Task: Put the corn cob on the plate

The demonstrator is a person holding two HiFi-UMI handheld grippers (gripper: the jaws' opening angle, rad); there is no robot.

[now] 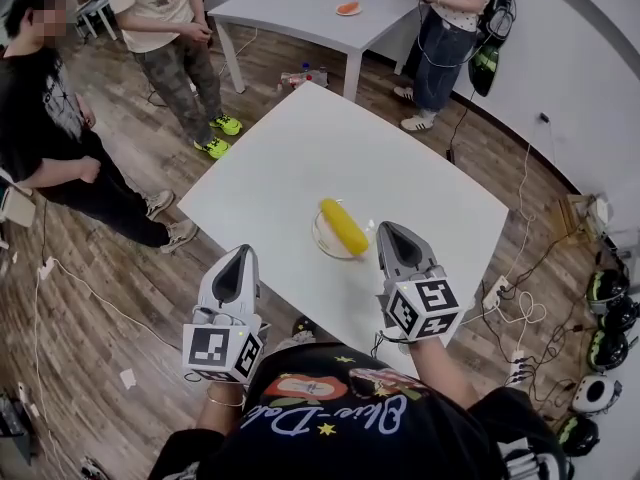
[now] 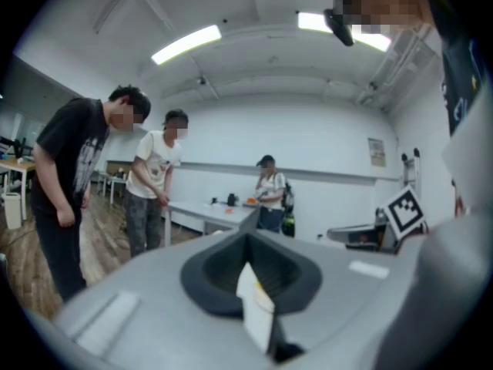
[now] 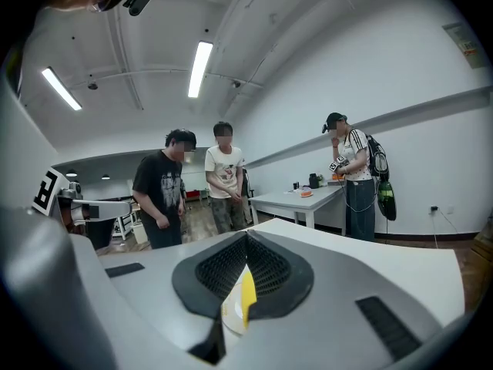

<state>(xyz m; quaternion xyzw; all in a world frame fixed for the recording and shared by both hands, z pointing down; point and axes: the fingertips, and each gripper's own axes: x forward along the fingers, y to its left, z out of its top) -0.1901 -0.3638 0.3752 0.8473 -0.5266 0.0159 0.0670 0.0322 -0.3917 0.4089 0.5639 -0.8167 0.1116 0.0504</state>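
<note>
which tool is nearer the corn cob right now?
Right. The right tool is beside the plate, just right of the corn cob; the left tool sits farther off, lower left.

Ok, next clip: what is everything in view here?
corn cob: 1, yellow, lying on the plate
plate: 1, pale, on the near table
near table: 1, white, centre
far table: 1, white, top of the head view
orange item: 1, on the far table
bystanders: 3, two at left, one by the far table
cables: several, white and black, floor at right
left hand-held gripper: 1, grey, jaws together, empty
right hand-held gripper: 1, grey, jaws together, empty, tip near the plate
</note>
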